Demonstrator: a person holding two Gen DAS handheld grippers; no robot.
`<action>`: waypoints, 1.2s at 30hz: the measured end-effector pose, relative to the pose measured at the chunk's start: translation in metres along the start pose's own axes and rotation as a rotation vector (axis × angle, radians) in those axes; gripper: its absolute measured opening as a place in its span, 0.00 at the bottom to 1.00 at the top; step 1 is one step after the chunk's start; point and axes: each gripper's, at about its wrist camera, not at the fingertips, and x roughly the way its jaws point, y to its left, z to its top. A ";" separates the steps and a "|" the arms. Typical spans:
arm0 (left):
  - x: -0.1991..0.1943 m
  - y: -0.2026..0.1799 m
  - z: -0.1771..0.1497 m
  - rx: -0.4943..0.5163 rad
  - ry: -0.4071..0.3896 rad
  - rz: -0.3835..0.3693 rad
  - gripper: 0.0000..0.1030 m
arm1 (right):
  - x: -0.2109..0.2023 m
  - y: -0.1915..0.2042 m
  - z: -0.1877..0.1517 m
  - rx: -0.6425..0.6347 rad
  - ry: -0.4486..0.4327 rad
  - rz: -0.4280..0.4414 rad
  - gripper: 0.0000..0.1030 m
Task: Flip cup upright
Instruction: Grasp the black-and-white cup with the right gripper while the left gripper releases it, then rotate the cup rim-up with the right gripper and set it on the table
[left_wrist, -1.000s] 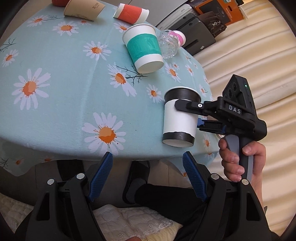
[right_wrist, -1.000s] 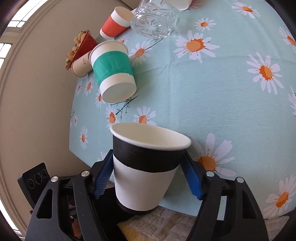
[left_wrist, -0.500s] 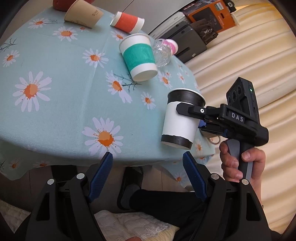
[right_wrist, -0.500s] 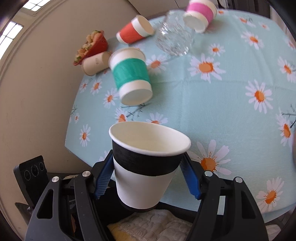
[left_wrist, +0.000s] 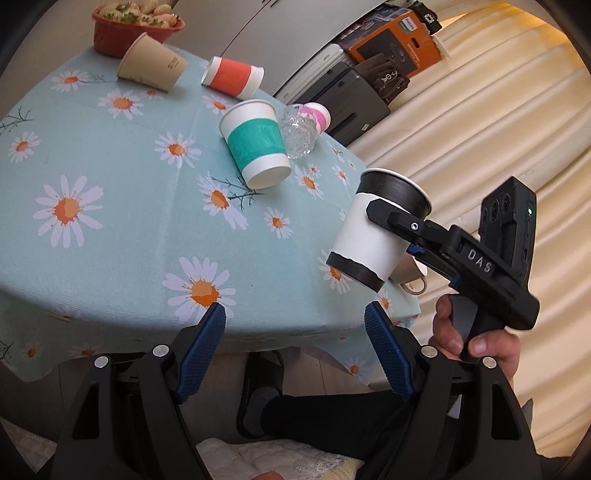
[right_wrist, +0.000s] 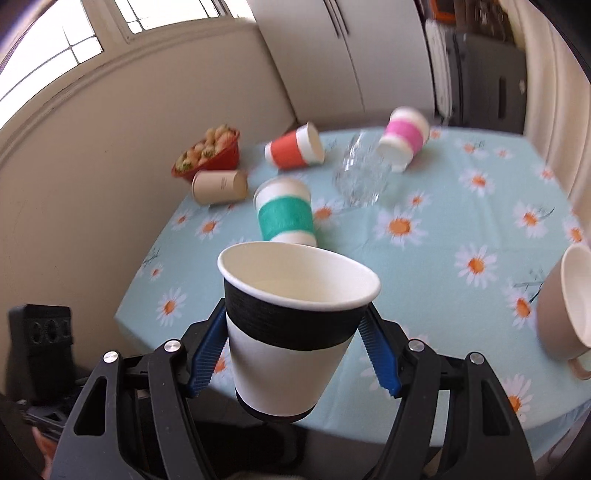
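Note:
My right gripper (right_wrist: 291, 354) is shut on a black-and-white paper cup (right_wrist: 291, 332), mouth up, held in the air above the near edge of the daisy tablecloth (right_wrist: 443, 206). In the left wrist view the same cup (left_wrist: 373, 236) hangs tilted in the right gripper (left_wrist: 391, 229) off the table's right corner. My left gripper (left_wrist: 295, 328) is open and empty, below the table's near edge.
On the table lie a teal-banded cup (right_wrist: 286, 218), an orange cup (right_wrist: 293, 151), a pink cup (right_wrist: 402, 138), a tan cup (right_wrist: 219, 186) and a clear glass (right_wrist: 360, 173). A red fruit bowl (right_wrist: 208, 155) stands at the back. A beige mug (right_wrist: 565, 302) is at right.
My right gripper has lifted the cup up off the table and tilted back, so more of the room shows. My left gripper stayed open and drew back slightly.

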 end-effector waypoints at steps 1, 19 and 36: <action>-0.001 0.000 0.000 0.005 -0.005 0.003 0.74 | 0.000 0.002 -0.003 -0.014 -0.029 -0.022 0.67; -0.010 0.015 0.003 -0.014 -0.047 0.079 0.74 | 0.022 0.031 -0.068 -0.127 -0.487 -0.416 0.67; -0.007 0.019 0.003 -0.023 -0.036 0.087 0.74 | 0.056 0.030 -0.090 -0.164 -0.447 -0.476 0.67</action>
